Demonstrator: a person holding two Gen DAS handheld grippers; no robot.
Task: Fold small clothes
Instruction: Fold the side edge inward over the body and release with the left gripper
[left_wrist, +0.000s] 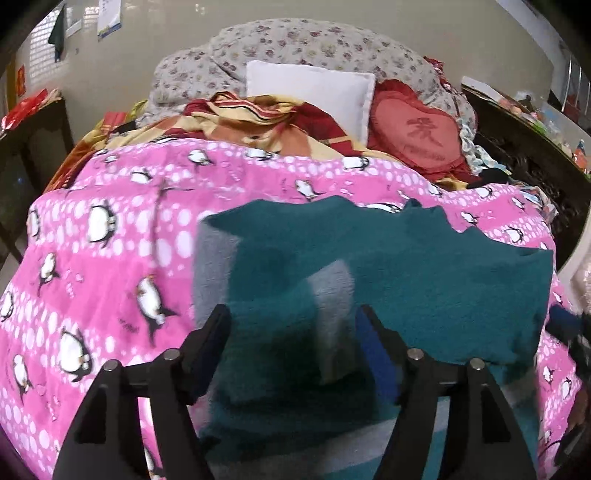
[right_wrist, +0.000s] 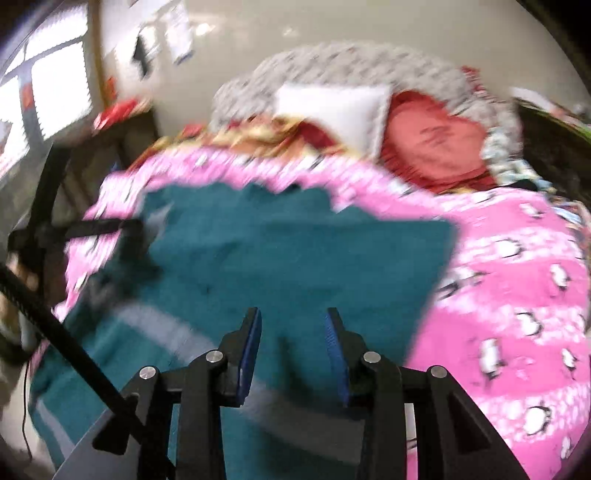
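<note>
A teal garment with grey bands (left_wrist: 424, 266) lies spread on a pink penguin-print blanket (left_wrist: 110, 221). My left gripper (left_wrist: 293, 314) is open, its fingers on either side of a raised fold of the teal and grey cloth, above the garment's near left part. In the blurred right wrist view the same garment (right_wrist: 277, 251) lies flat on the blanket (right_wrist: 517, 277). My right gripper (right_wrist: 293, 314) is open over the garment's near edge, with teal cloth showing between its blue pads. The left gripper's black frame (right_wrist: 129, 236) shows at the garment's left side.
At the head of the bed lie a white pillow (left_wrist: 310, 92), a red heart-shaped cushion (left_wrist: 417, 136), a floral quilt (left_wrist: 295, 40) and a red and yellow cover (left_wrist: 240, 118). Dark furniture stands on the left (left_wrist: 33, 140) and right (left_wrist: 524, 147).
</note>
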